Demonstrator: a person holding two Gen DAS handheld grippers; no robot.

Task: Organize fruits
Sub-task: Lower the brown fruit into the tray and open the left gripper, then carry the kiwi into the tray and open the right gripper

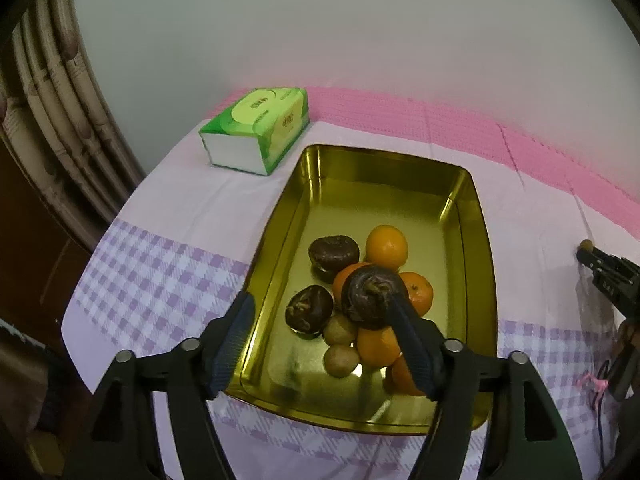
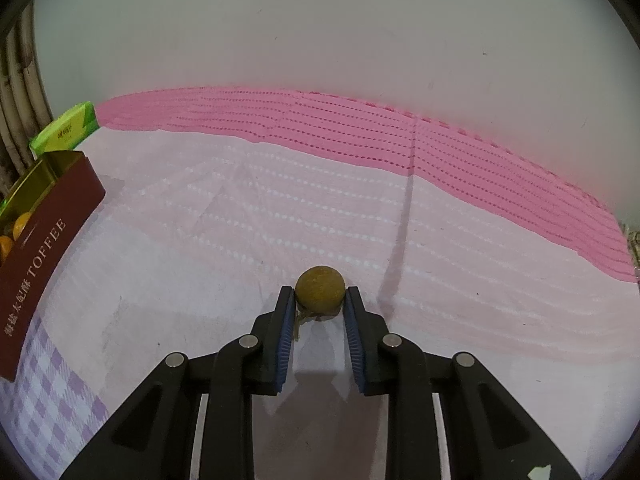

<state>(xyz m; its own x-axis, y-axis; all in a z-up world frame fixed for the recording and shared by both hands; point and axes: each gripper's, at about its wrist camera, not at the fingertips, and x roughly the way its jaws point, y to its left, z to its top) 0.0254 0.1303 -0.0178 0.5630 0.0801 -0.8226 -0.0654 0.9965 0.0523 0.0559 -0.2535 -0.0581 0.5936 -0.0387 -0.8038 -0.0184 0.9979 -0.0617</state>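
Two grippers: each busy with one fruit, the left over the tin, the right out on the cloth.
Left gripper (image 1: 324, 334): jaws spread wide; a dark mangosteen (image 1: 370, 298) sits against the right finger only, atop the pile, so I judge it not clamped.
Right gripper (image 2: 319, 300): fingertips closed in on a small brown longan (image 2: 320, 293), touching both sides of it, low on the tablecloth (image 2: 200, 220).
Tin (image 1: 276, 240): gold inside, red wall lettered TOFFEE; holds oranges (image 1: 386, 247), more mangosteens and pale longans heaped at its near end.
Longan handling: likely light, thin brittle shell, round and prone to roll; best pinched across its widest part, gently.
Mangosteen handling: probably heavier with a hard rind; grip across the middle, clear of the stem.
Tissue pack (image 1: 260, 130): green, beside the tin's far corner.
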